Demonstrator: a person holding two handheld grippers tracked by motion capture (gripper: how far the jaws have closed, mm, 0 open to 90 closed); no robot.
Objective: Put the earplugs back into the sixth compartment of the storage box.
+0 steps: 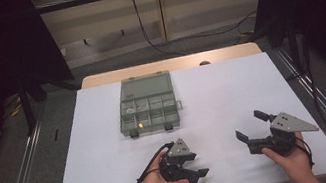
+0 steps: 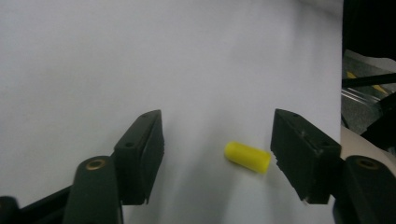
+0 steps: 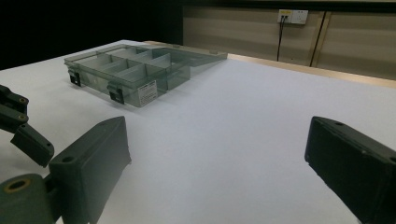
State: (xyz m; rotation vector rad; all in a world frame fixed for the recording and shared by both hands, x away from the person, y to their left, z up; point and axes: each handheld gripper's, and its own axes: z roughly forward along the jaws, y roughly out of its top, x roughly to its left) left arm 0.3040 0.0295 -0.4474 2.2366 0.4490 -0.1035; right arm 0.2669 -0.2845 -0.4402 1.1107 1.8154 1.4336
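yellow tube lies between the left gripper's jaws

the thing in hand is a small yellow tube point(image 2: 247, 157), a short round piece with a smooth, bright skin and blunt ends. it lies flat on its side on the white table point(image 1: 222, 91), slanted a little, between the two black jaws of the left gripper point(image 2: 217, 158). it sits nearer one jaw, just beside that pad, with a slim gap showing, and well apart from the other. neither pad presses on it, so the left gripper is parted about halfway and holds nothing.

in the high view the left gripper sits low near the table's front edge, and a speck of yellow shows at its tips. the right gripper point(image 1: 253, 125) is held off to the side, well apart from the tube, its jaws spread wide with bare table between them.

by count: one loose yellow tube at the gripper, two grippers, two hands, and one clear plastic box point(image 1: 147, 105). the box stands farther back on the table with its lid laid open behind it, two dark latches on its front wall, and two rows of small compartments. a second yellow spot shows in a front compartment; what the other compartments hold is too small to tell.
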